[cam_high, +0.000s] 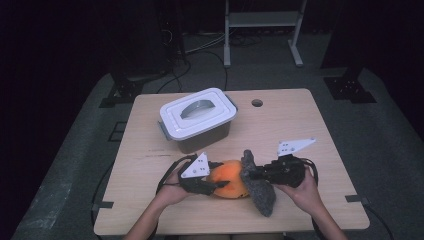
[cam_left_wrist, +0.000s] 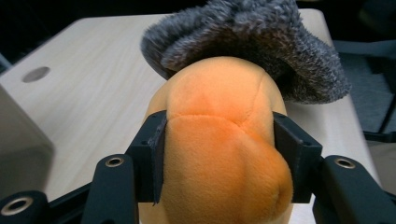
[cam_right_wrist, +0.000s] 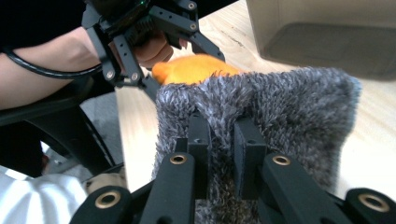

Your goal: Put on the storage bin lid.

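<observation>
At the near edge of the pale wooden table [cam_high: 300, 125], the soft orange plush toy [cam_high: 229, 185] is clamped between the jaws of the left gripper [cam_high: 204, 185]. At its three o'clock, the fuzzy grey knitted sock [cam_high: 260, 187] is pinched by the nearly closed right gripper [cam_high: 260, 174]. The sock's mouth is drawn over one end only; most remains uncovered, it seems. At eleven o'clock, farther off, stands the lidded grey plastic box [cam_high: 197, 119].

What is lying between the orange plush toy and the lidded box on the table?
Nothing: in the high view, bare table separates the plush toy from the box.
</observation>
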Tool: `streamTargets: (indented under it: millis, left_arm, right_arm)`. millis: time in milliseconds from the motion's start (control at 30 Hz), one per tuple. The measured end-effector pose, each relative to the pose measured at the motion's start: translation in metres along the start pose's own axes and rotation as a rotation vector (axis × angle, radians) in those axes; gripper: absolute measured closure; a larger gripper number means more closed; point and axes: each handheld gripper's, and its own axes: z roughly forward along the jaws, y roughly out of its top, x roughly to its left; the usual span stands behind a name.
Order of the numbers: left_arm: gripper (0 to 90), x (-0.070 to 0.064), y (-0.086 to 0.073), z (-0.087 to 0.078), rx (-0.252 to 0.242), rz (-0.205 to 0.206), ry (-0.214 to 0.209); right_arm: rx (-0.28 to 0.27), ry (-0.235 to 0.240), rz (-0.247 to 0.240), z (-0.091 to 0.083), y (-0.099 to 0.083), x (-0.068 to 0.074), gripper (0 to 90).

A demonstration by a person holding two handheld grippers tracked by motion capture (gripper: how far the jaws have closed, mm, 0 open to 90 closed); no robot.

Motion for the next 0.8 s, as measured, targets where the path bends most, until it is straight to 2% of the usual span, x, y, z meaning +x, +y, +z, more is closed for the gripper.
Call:
streamTargets:
  millis: [33, 67, 100, 133, 167, 200, 233, 267, 300, 400, 533, 567, 600, 633, 667, 700, 733, 767, 800]
  left_arm:
    - [39.3, 0.003, -0.004, 0.0, 0.002, -0.031, -0.025]
    - [35.1, 0.005, -0.005, -0.001, 0.014, -0.052, -0.031]
    - [28.6, 0.005, -0.005, -0.001, 0.014, -0.052, -0.031]
    - [28.6, 0.006, -0.005, -0.001, 0.026, -0.082, -0.045]
    - [22.3, 0.009, -0.004, -0.002, 0.029, -0.114, -0.058]
    - [18.3, 0.01, -0.003, -0.003, 0.015, -0.143, -0.068]
    - [17.9, 0.011, -0.002, -0.003, 0.012, -0.154, -0.081]
    - [19.0, 0.011, -0.002, -0.003, 0.012, -0.154, -0.081]
    - [24.6, 0.01, -0.004, -0.003, 0.023, -0.142, -0.092]
    - [29.4, 0.01, -0.007, -0.003, 0.025, -0.153, -0.1]
    - [30.1, 0.012, -0.012, -0.008, 0.028, -0.155, -0.112]
    - [30.1, 0.013, -0.014, -0.009, 0.025, -0.157, -0.119]
    - [30.0, 0.013, -0.016, -0.011, 0.025, -0.157, -0.126]
    - [29.8, 0.013, -0.017, -0.012, 0.025, -0.158, -0.127]
    - [29.8, 0.014, -0.017, -0.013, 0.024, -0.158, -0.133]
    - [29.7, 0.012, -0.017, -0.014, 0.028, -0.149, -0.143]
    - [29.6, 0.012, -0.017, -0.014, 0.028, -0.149, -0.143]
    - [29.4, 0.01, -0.016, -0.013, 0.037, -0.128, -0.164]
    - [29.1, 0.009, -0.015, -0.012, 0.041, -0.122, -0.167]
  right_arm:
    - [0.03, -0.009, -0.012, 0.01, 0.003, -0.002, 78.9]
    - [0.047, -0.007, -0.011, 0.017, 0.002, -0.004, 78.9]
    - [0.047, -0.007, -0.011, 0.017, 0.002, -0.004, 78.9]
    - [0.049, 0.007, -0.004, 0.022, 0.0, -0.004, 78.9]
    - [0.051, 0.018, -0.001, 0.026, -0.001, -0.003, 78.9]
    - [0.058, 0.022, -0.014, 0.029, 0.0, 0.0, 78.9]
    - [0.073, 0.015, -0.061, 0.032, 0.003, 0.01, 78.9]
    - [0.073, 0.015, -0.061, 0.032, 0.003, 0.01, 78.9]
    - [0.085, -0.003, -0.093, 0.034, 0.004, 0.017, 78.8]
    - [0.086, -0.008, -0.093, 0.031, 0.001, 0.016, 78.6]
    - [0.11, -0.056, -0.029, 0.017, -0.018, -0.001, 78.5]
    - [0.11, -0.056, -0.029, 0.017, -0.018, -0.001, 78.5]
    - [0.117, -0.064, -0.014, 0.015, -0.022, -0.005, 78.6]
    - [0.118, -0.064, 0.024, 0.012, -0.028, -0.012, 78.6]
    - [0.118, -0.064, 0.024, 0.012, -0.028, -0.012, 78.6]
    - [0.094, -0.054, 0.031, 0.01, -0.026, -0.011, 78.6]
    - [0.094, -0.054, 0.031, 0.01, -0.026, -0.011, 78.6]
    - [0.05, -0.035, 0.022, 0.009, -0.017, -0.006, 78.5]
    - [0.031, -0.029, 0.006, 0.01, -0.013, -0.003, 78.5]
